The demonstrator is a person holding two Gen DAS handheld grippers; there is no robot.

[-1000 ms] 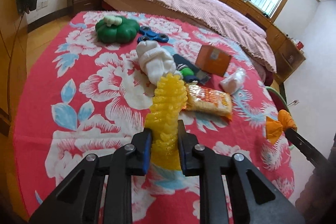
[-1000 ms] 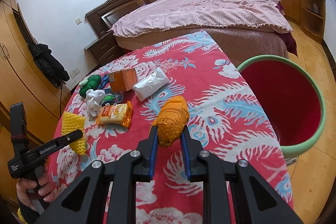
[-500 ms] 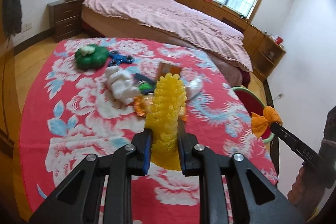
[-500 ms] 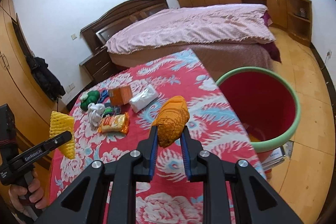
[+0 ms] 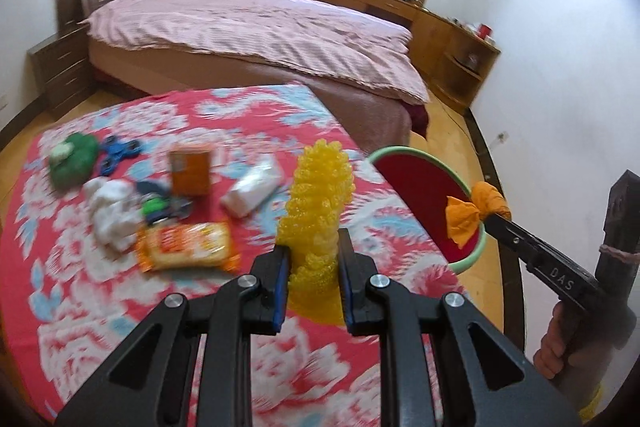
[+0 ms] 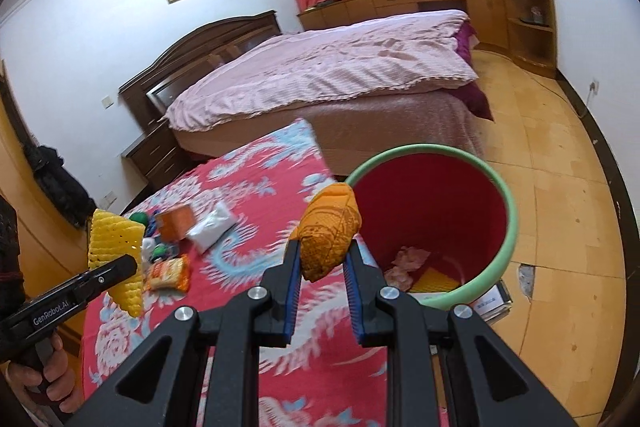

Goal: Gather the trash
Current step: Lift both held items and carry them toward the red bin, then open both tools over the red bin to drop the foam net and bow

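On the far left of the flowered table [image 5: 100, 307] lie a green plush toy [image 5: 72, 163] and a blue spinner [image 5: 118, 151], with a white cloth bundle [image 5: 112, 211] nearer. Right of those sit an orange box [image 5: 190, 169], an orange snack packet [image 5: 186, 245] in front of it and a white wrapper [image 5: 254, 189] beside it; all of these are on the cloth and not yet collected, though which count as trash I cannot say. Near the middle, the left gripper [image 5: 312, 291] is clamped narrowly on a yellow foam fruit net [image 5: 320, 195], held up above the table. Further right, the right gripper [image 6: 322, 285] pinches an orange mesh wad [image 6: 330, 227], which hangs at the near rim of the bin [image 6: 506, 227]. That red, green-rimmed bin stands on the floor just off the table's right edge and already has pinkish scraps and something yellow at its bottom. By my reading the job is partly done: two pieces are in hand awaiting release, several may remain.
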